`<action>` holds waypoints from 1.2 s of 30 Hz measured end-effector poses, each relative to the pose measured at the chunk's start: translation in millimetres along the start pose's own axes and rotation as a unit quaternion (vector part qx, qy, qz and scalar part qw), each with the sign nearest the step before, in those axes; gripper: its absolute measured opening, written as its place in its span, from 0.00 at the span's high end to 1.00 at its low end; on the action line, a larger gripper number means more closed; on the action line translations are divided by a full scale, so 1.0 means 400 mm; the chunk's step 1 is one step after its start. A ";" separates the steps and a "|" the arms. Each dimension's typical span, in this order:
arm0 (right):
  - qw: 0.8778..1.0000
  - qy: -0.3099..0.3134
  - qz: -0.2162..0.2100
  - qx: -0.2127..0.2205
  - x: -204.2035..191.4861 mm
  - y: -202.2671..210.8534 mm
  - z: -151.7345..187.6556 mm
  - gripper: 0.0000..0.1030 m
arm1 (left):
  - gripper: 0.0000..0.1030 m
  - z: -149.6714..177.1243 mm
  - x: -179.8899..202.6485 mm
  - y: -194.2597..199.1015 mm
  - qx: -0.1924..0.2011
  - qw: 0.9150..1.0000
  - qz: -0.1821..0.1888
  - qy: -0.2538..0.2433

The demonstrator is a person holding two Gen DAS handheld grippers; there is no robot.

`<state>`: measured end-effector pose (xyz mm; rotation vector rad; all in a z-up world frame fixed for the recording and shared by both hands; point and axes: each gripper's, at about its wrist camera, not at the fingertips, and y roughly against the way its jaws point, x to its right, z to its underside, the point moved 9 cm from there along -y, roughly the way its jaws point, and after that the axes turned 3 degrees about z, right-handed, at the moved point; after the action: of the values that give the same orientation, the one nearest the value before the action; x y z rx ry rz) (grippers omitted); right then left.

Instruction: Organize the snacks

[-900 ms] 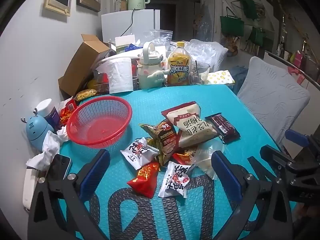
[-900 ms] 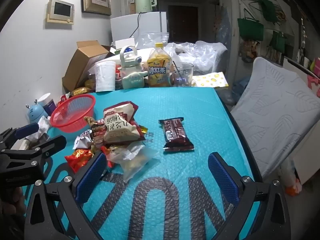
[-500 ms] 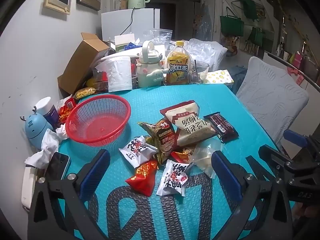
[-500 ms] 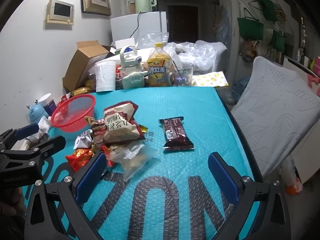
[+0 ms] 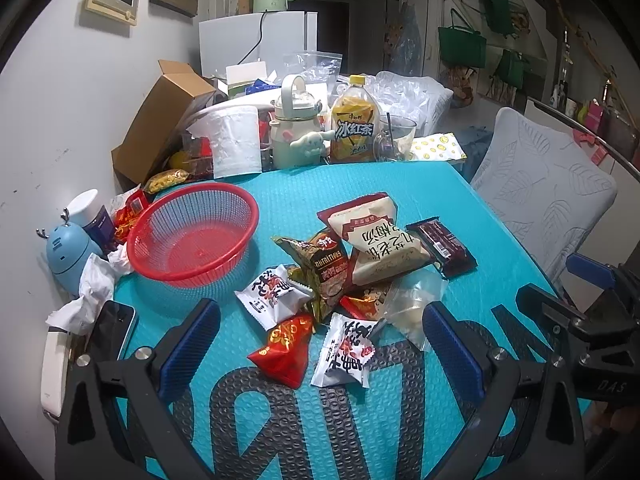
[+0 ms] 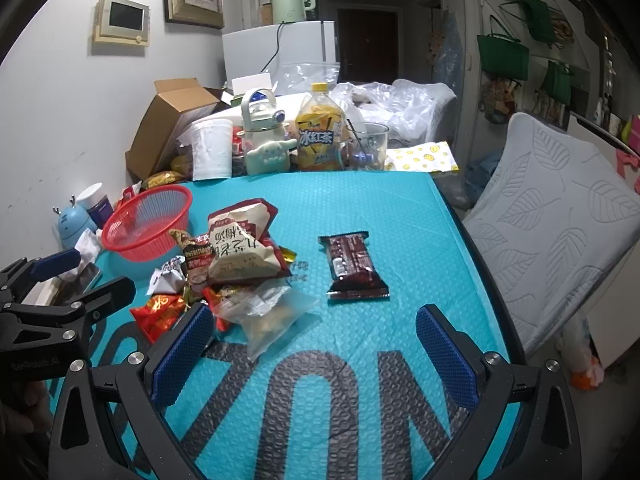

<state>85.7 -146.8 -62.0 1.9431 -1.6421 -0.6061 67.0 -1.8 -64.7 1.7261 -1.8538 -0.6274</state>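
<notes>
A pile of snack packets lies mid-table on the teal mat (image 5: 360, 184): a large beige bag (image 5: 380, 236), a brown "Nutritious" pack (image 5: 324, 268), two white packets (image 5: 272, 294), a red packet (image 5: 286, 350) and a clear bag (image 5: 412, 304). A dark chocolate bar (image 6: 352, 266) lies apart to the right. An empty red basket (image 5: 192, 232) stands left of the pile. My left gripper (image 5: 320, 344) is open, just short of the red and white packets. My right gripper (image 6: 316, 348) is open and empty, near the clear bag (image 6: 272, 316) and the bar.
Along the table's back stand a cardboard box (image 5: 160, 124), a white tub (image 5: 234, 140), a green kettle-jug (image 5: 294, 124), an iced tea bottle (image 5: 354, 124) and a glass mug (image 5: 394, 134). A phone (image 5: 110, 332) and blue figurine (image 5: 66, 256) lie left. A grey chair (image 6: 560, 216) stands right.
The left gripper has shifted slightly forward toward the snack pile. The right gripper has barely moved. Both stay open and empty.
</notes>
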 end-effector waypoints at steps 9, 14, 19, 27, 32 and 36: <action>1.000 0.002 -0.001 -0.002 -0.004 -0.004 0.001 0.00 | 0.00 0.003 0.000 -0.004 -0.003 1.000 -0.002 0.001; 1.000 0.003 -0.001 -0.004 -0.006 -0.007 0.001 0.00 | 0.00 0.004 -0.004 -0.005 -0.002 1.000 -0.002 0.004; 1.000 0.005 -0.002 -0.005 -0.008 -0.008 0.005 0.00 | 0.00 0.005 -0.006 -0.006 -0.005 1.000 -0.002 0.007; 1.000 0.006 -0.003 -0.006 -0.010 -0.010 0.004 0.00 | 0.00 0.003 -0.006 -0.007 -0.004 1.000 -0.002 0.006; 1.000 0.009 -0.006 -0.007 -0.018 -0.014 0.007 0.00 | 0.00 0.003 -0.006 -0.008 -0.006 1.000 -0.001 0.008; 1.000 0.011 -0.011 -0.011 -0.025 -0.020 0.010 0.00 | 0.00 0.003 -0.007 -0.009 -0.006 1.000 0.000 0.008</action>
<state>87.5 -136.3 -70.0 1.9469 -1.5963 -0.6082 68.9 0.5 -68.0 1.7196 -1.8345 -0.6216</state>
